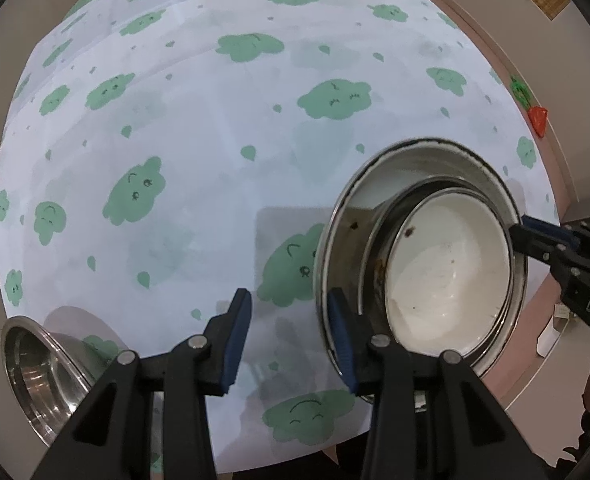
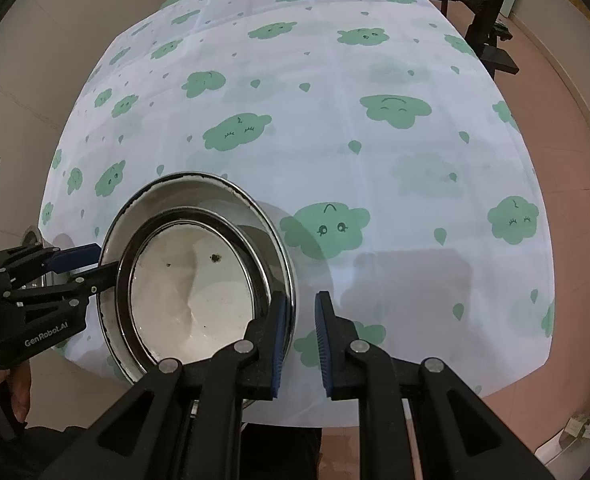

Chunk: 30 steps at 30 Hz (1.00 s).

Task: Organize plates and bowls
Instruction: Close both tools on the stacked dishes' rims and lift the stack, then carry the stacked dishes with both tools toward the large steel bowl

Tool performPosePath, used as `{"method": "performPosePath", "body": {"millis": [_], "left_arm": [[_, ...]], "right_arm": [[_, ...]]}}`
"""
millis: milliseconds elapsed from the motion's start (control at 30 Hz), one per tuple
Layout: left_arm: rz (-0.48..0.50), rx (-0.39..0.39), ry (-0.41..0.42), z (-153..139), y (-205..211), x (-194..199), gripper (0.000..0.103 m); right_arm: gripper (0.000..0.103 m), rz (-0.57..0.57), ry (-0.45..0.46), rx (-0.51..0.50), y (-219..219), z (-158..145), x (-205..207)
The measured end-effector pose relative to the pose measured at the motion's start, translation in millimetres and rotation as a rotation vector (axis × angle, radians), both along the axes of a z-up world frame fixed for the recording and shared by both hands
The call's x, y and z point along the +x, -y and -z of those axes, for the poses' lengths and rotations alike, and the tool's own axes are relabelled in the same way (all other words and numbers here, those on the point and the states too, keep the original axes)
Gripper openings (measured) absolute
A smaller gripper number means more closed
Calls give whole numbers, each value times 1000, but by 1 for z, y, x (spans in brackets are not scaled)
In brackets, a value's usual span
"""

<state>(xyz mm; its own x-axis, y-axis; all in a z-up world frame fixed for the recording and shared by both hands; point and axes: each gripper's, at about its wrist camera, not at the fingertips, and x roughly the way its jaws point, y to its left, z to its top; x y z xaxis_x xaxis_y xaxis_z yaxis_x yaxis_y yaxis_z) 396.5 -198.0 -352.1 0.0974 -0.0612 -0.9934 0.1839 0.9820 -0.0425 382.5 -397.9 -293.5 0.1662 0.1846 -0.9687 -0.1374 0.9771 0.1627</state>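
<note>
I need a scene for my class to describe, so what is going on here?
A person with two handheld grippers is stacking dishes on a cloud-print table. A metal plate holds a smaller plate nested inside. Both the left gripper and the right gripper are open at its rim, one on each side. A separate steel bowl sits at the table's edge.

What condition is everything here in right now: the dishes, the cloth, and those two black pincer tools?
Large steel bowl: on the table, holds the nested dishes.
Smaller steel plate: nested inside the large bowl.
White dish: innermost, dirty, dark specks.
Separate steel bowl: alone at the table edge, empty.
Cloud-print tablecloth: spread flat.
Left gripper: open, one finger by the large bowl's rim.
Right gripper: open, straddling the large bowl's rim.
</note>
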Motion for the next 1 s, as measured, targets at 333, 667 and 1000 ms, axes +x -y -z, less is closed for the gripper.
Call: {"method": "performPosePath", "body": {"millis": [333, 667, 1000], "left_arm": [[12, -64, -32, 0, 0, 0, 13], [58, -38, -24, -4, 7, -4, 4], [66, -26, 14, -19, 8, -8, 5]], "right_arm": [[16, -25, -17, -3, -2, 5, 3], [7, -47, -25, 0, -7, 4, 2], [7, -44, -24, -9, -8, -4, 0]]}}
